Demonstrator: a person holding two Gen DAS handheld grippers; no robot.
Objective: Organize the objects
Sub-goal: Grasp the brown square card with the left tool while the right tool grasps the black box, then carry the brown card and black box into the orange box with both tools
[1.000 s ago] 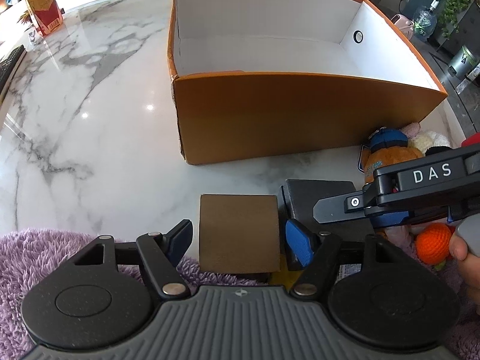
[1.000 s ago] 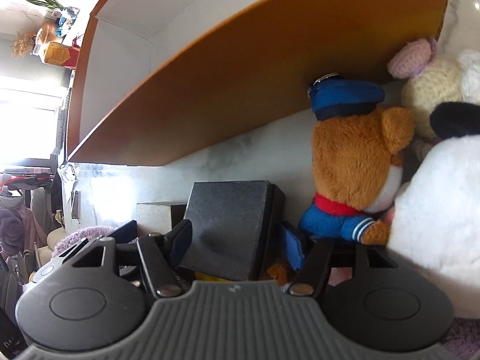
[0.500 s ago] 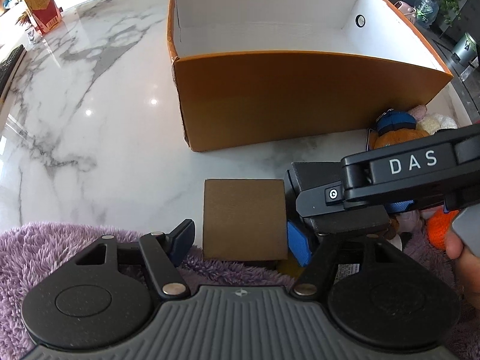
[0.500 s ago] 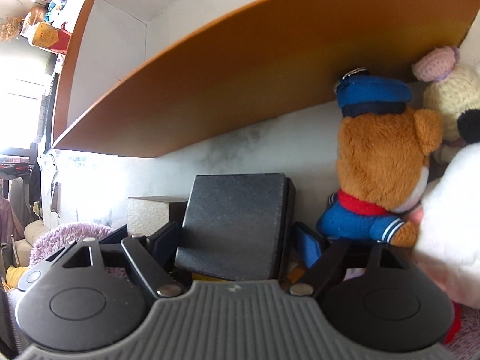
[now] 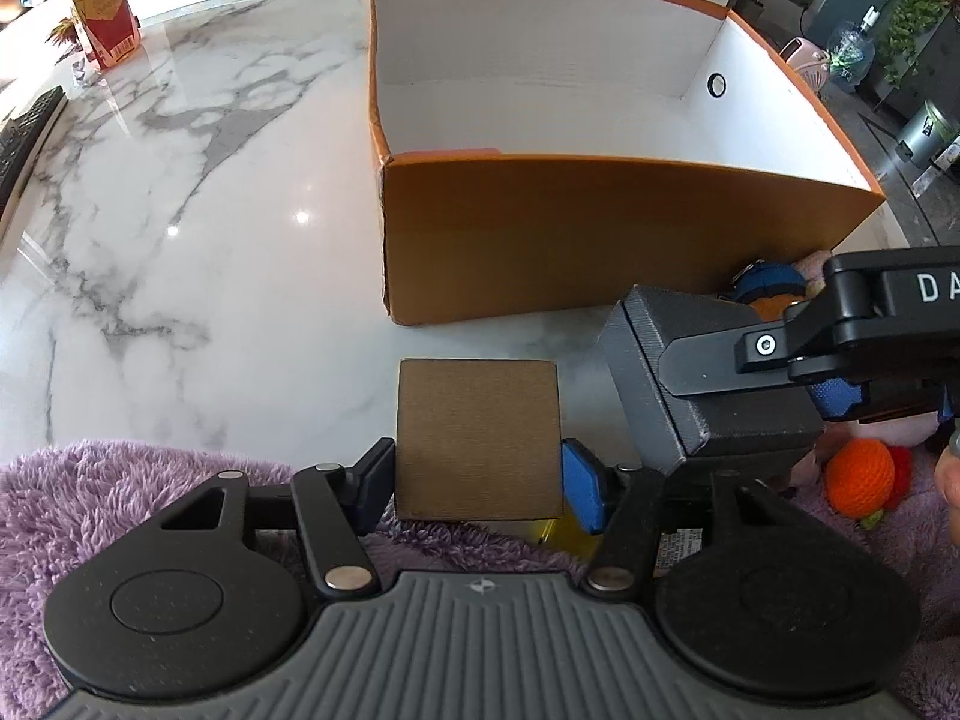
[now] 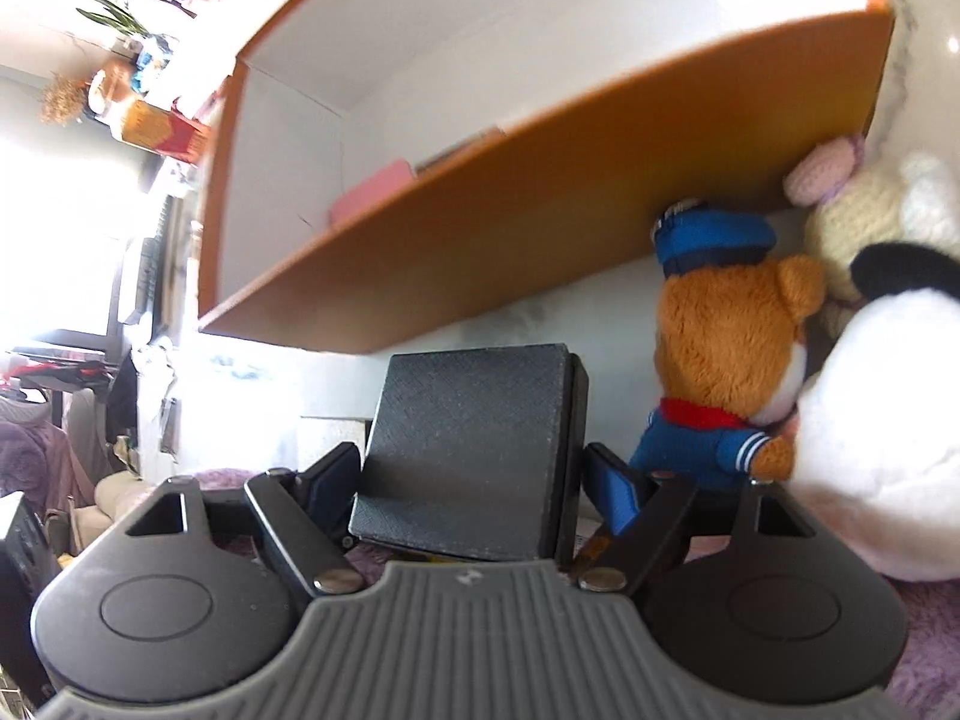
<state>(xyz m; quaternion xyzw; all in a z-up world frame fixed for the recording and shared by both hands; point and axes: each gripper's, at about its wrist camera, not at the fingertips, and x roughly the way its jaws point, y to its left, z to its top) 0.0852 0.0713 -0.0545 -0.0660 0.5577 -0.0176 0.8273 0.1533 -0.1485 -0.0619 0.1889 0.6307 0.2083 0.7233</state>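
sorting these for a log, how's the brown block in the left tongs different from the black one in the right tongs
The brown block is plain tan with a smooth matte face; the black box is dark, grainy-textured, with a seam like a lid. The brown block sits square to its tongs, while the black box is tilted. Both are boxy and gripped by their sides, before the orange box.

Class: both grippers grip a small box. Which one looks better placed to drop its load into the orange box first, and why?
Probably the right gripper: its black box appears raised and tilted, level with the orange box wall. The left gripper holds its brown box low.
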